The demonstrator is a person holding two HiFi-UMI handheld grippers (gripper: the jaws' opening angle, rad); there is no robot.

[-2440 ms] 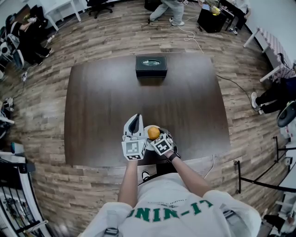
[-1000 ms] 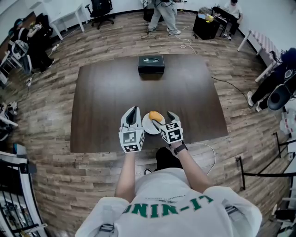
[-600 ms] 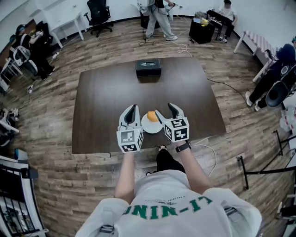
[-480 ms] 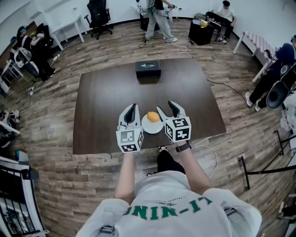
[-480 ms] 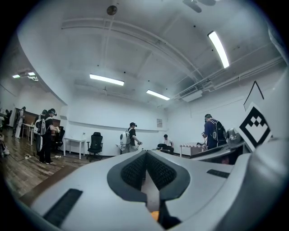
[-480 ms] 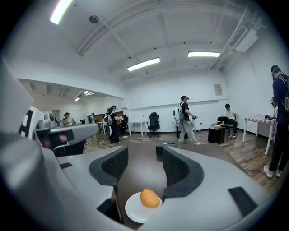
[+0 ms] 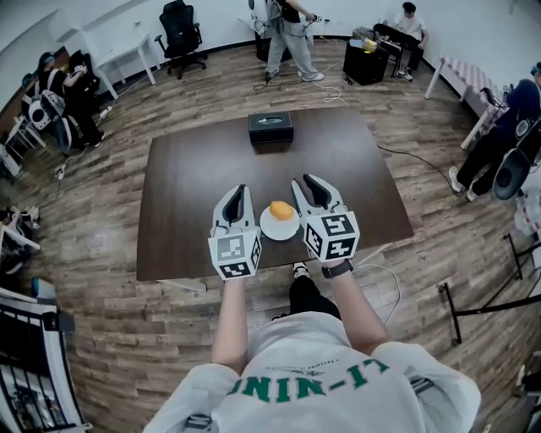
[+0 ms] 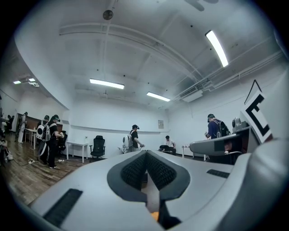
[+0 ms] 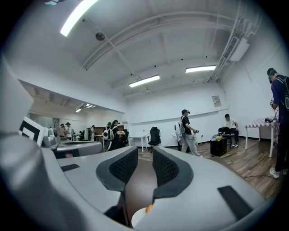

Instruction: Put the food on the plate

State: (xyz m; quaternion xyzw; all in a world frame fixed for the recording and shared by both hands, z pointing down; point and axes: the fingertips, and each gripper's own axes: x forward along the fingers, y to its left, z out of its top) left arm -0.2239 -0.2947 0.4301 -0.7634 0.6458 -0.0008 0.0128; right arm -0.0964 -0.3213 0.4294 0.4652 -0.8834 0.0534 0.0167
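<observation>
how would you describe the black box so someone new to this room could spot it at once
Find the big dark brown table in the middle of the wood-floored room. At the middle of its far edge sits the black box. It is low, rectangular and alone there, unlike the white plate near the front.

I have the plate (image 7: 279, 229) on the bench (image 7: 194, 186), close to the near edge and about midway along it. The food (image 7: 281, 210) sits on the plate, toward its far side. A box (image 7: 270, 128) stands at the bench's far edge, well apart from the plate and almost straight behind it. Beyond the bench, a person (image 7: 288, 34) stands on the floor (image 7: 211, 84) behind the box. An office chair (image 7: 182, 25) is off to the far left, beside a side table (image 7: 118, 46). To the far right a low case (image 7: 366, 61) sits on the floor, with a seated person (image 7: 407, 21) just behind it.
</observation>
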